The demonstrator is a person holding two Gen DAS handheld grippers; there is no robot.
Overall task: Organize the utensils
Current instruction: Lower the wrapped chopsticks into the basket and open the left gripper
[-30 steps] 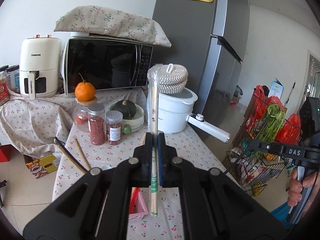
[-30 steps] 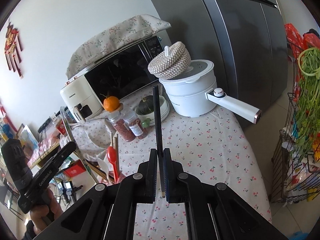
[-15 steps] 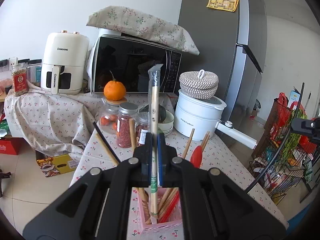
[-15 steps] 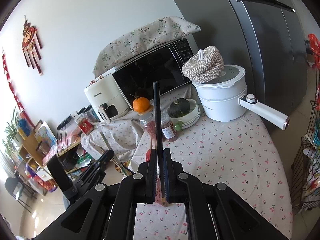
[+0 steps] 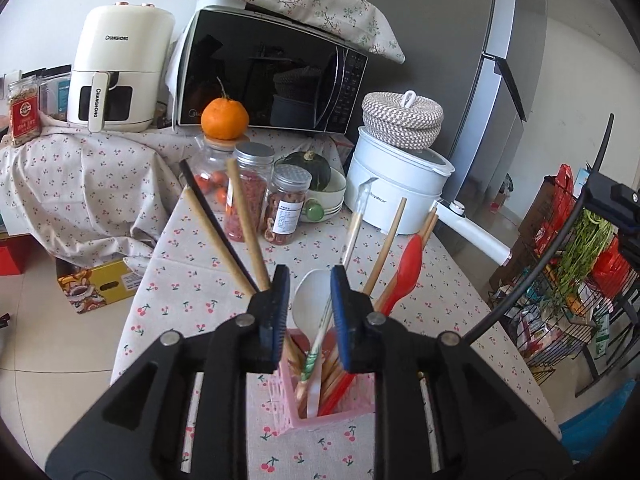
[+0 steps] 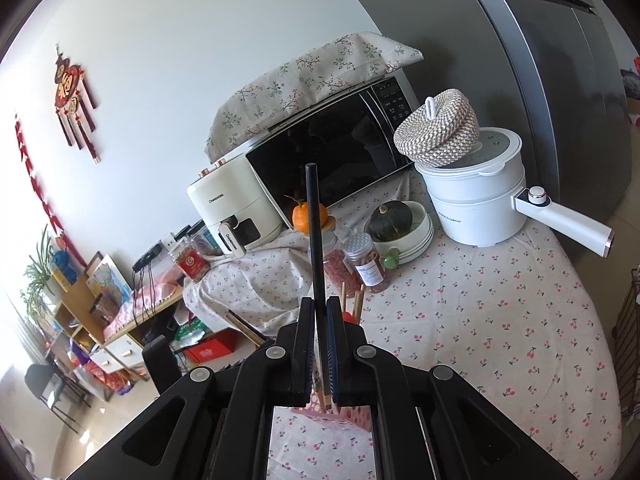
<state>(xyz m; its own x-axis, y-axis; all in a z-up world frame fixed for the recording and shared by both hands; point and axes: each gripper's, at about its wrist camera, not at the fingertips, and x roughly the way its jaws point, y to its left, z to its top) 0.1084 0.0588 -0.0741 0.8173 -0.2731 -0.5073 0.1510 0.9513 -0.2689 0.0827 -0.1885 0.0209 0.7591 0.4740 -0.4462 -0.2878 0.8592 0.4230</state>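
A pink utensil basket (image 5: pixel 332 414) stands on the cherry-print tablecloth, holding wooden chopsticks, a white spoon (image 5: pixel 314 300), a red spoon (image 5: pixel 406 270) and a wrapped pair of chopsticks (image 5: pixel 352 232) leaning in it. My left gripper (image 5: pixel 308 300) is open just above the basket, with the wrapped pair standing free between its jaws. My right gripper (image 6: pixel 320 320) is shut on a black chopstick (image 6: pixel 314 236) held upright over the basket (image 6: pixel 340 410); the same chopstick shows at the right edge of the left wrist view (image 5: pixel 560 240).
Behind the basket stand spice jars (image 5: pixel 248 196), an orange (image 5: pixel 224 118) on a jar, a bowl with a dark squash (image 5: pixel 312 166), a white electric pot (image 5: pixel 396 188) with a woven lid, a microwave (image 5: pixel 272 76) and an air fryer (image 5: pixel 116 68). A wire rack (image 5: pixel 568 300) stands right.
My left gripper has opened and released the wrapped chopsticks into the pink basket. My right gripper has moved over the basket with the black chopstick.
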